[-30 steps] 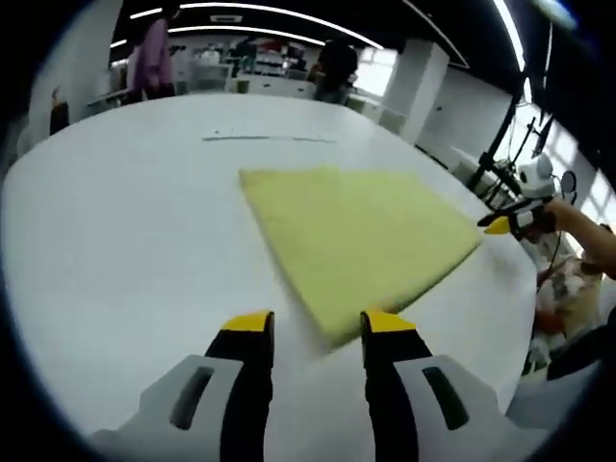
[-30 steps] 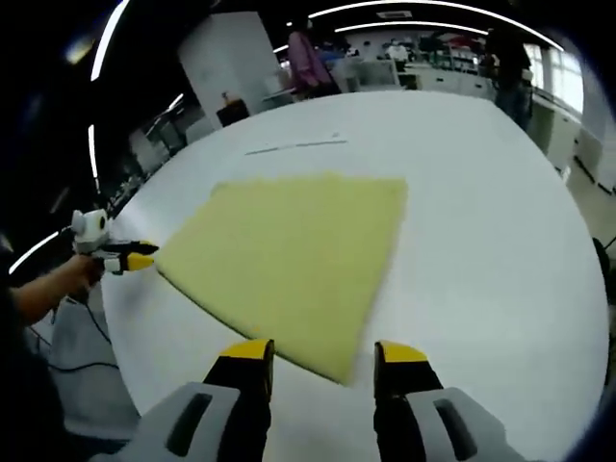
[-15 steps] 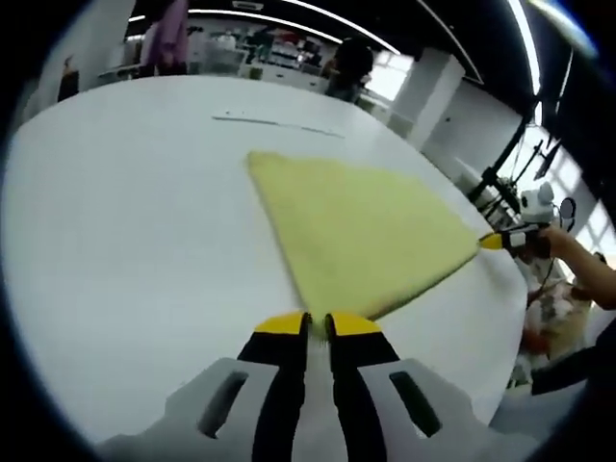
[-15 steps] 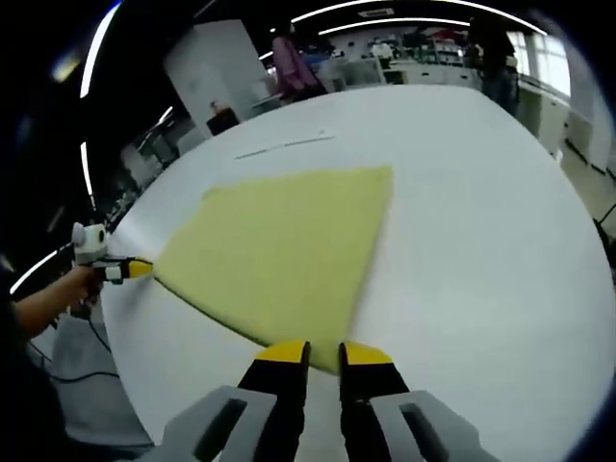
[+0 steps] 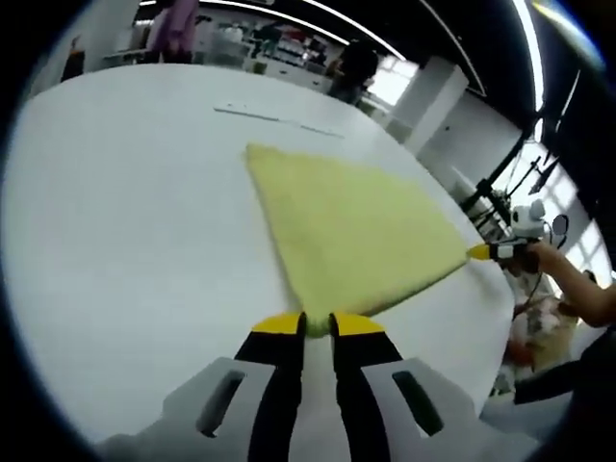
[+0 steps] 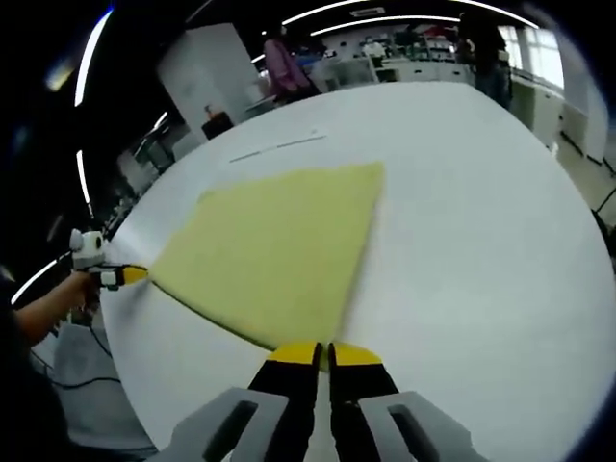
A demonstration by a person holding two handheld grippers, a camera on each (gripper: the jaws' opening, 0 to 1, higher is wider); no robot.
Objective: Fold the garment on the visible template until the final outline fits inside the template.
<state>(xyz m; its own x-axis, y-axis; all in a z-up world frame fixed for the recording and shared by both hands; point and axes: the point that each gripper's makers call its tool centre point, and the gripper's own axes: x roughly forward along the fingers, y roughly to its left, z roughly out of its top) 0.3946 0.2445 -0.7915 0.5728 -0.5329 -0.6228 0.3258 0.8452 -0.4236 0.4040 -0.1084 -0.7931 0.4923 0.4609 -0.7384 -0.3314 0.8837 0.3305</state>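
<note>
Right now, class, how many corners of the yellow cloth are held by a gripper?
2: the left gripper pinches one near corner of the yellow cloth; the right gripper pinches the other.

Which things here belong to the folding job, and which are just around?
Part of the job:
yellow garment
left gripper, shut on a near corner of it
right gripper, shut on another near corner
white table it lies on

Just around:
thin dark line on the table beyond the garment
people in the background

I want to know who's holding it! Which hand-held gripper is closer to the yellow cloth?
Neither, it's a tie. The left hand-held gripper is shut on one near corner of the yellow cloth, and the right hand-held gripper is shut on the other corner.
</note>
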